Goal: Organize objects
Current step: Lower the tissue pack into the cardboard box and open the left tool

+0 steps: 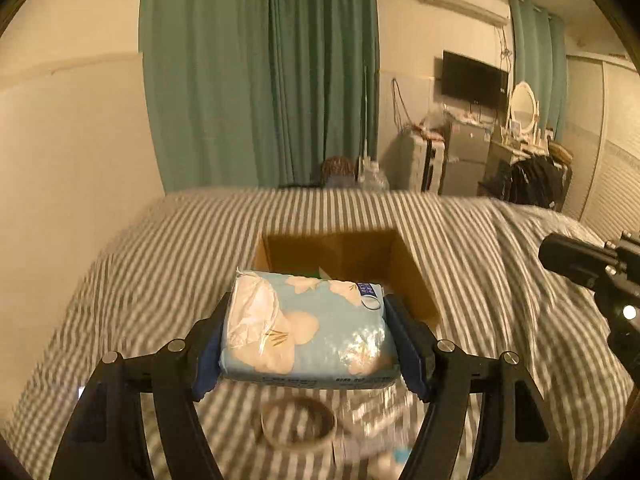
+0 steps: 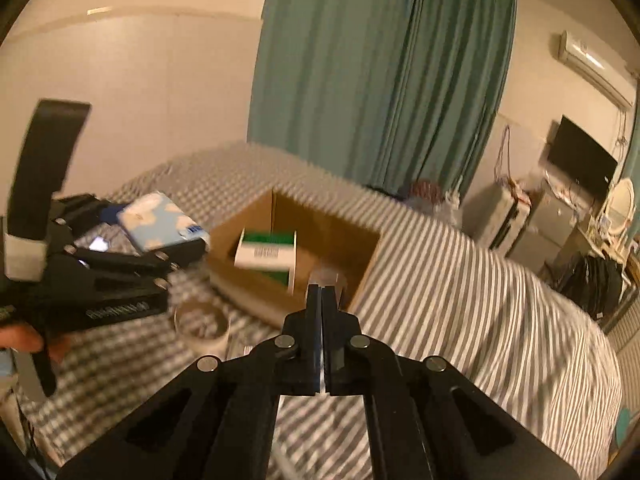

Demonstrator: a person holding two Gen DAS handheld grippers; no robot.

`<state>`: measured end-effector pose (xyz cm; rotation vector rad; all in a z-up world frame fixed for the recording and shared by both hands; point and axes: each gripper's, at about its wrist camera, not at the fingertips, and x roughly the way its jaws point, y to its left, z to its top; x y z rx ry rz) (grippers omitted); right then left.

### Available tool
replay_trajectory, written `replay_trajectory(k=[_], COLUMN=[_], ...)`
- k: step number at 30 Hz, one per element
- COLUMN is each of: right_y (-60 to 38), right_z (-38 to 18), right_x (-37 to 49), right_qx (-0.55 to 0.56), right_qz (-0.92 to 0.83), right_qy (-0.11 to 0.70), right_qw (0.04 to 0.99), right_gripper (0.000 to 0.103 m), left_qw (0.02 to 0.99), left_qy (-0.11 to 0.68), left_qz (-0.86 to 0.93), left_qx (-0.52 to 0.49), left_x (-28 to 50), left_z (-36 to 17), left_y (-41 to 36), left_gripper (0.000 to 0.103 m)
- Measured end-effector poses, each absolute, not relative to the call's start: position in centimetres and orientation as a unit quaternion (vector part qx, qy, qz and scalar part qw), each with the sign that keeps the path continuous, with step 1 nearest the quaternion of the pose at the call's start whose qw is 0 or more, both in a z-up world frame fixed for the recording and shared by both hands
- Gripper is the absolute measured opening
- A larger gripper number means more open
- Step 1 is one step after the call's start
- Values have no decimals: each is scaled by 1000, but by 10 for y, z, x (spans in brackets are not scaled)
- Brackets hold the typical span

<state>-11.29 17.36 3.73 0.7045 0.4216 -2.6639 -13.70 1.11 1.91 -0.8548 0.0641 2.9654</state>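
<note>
My left gripper [image 1: 308,328] is shut on a light blue tissue pack with white flowers [image 1: 308,328] and holds it above the striped bed, just in front of an open cardboard box [image 1: 404,272]. The pack [image 2: 160,222] and the left gripper [image 2: 160,240] also show in the right wrist view, left of the box [image 2: 360,264]. A green and white carton [image 2: 266,256] lies inside the box. My right gripper [image 2: 322,292] is shut and empty, near the box's front right corner.
A roll of clear tape [image 1: 298,424] lies on the striped bedsheet [image 1: 120,280] below the pack, also seen in the right wrist view [image 2: 202,326]. Green curtains [image 1: 260,72], a TV [image 1: 474,78] and a dresser [image 1: 524,148] stand beyond the bed.
</note>
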Motion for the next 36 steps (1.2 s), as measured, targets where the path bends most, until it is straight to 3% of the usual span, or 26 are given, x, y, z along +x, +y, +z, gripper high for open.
replay_trajectory(k=[7, 17, 20, 22, 23, 24, 26, 27, 30, 32, 36], right_y=[152, 132, 142, 149, 151, 155, 161, 169, 178, 182, 190], right_z=[66, -39, -57, -58, -55, -53, -43, -34, -7, 13, 46], right_x=[-185, -299, -306, -306, -306, -305, -297, -290, -269, -251, -209], right_qx=[225, 343, 360, 359, 358, 354, 342, 330, 307, 291, 264], right_qz=[-949, -916, -910, -912, -913, -915, -922, -927, -934, -940, -948], right_qy=[129, 89, 67, 55, 49, 44, 37, 30, 26, 36, 57], right_qw=[181, 189, 195, 191, 190, 187, 179, 177, 181, 176, 166], right_gripper=[0, 0, 0, 0, 2, 7, 56, 63, 65, 76, 83], left_qw=[24, 39, 52, 38, 28, 26, 30, 29, 24, 21, 25], left_qy=[-8, 5, 10, 22, 26, 26, 22, 22, 27, 27, 19], left_qz=[967, 930, 926, 930, 935, 939, 943, 945, 953, 956, 961], left_qx=[-255, -365, -373, -364, -353, -342, -330, -324, -302, -291, -274], left_x=[-213, -301, -307, -302, -298, -293, -282, -278, -252, -232, -184], left_z=[30, -80, -89, -86, -81, -74, -57, -50, -21, -4, 20], left_y=[3, 4, 6, 7, 6, 6, 5, 2, -4, -9, -17], left_gripper=[73, 74, 83, 101, 103, 103, 103, 103, 103, 103, 103])
